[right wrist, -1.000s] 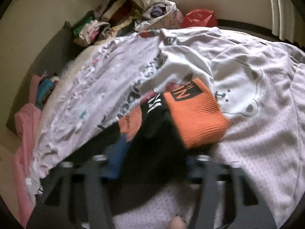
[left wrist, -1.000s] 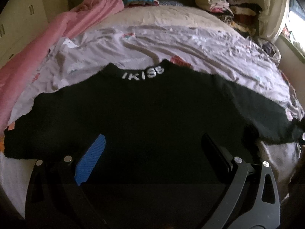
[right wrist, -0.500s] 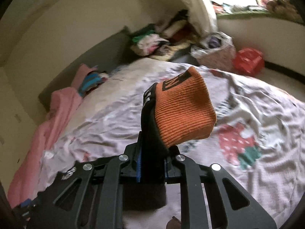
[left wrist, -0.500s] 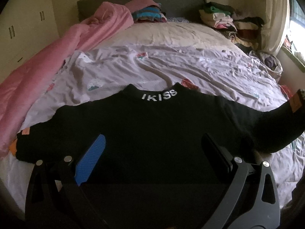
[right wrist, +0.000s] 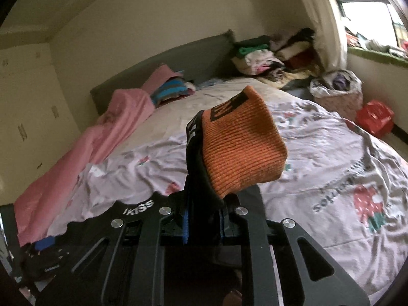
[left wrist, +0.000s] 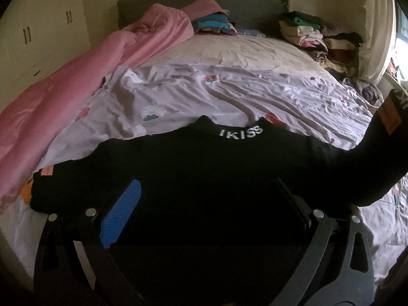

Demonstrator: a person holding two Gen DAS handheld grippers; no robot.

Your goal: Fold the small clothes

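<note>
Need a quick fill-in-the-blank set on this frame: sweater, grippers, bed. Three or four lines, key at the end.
1. The right gripper is shut on the sweater's sleeve, just below its ____ cuff.
2. The white lettering on the black sweater's collar reads ____.
3. The left gripper's jaws stand ____ over the sweater.
4. The blanket along one side of the bed is ____.

Missing words: orange; IKISS; open; pink

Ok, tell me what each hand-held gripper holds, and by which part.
Right hand-held gripper grips the black top by its sleeve, just behind the orange cuff. Left hand-held gripper is open, holding nothing.
</note>
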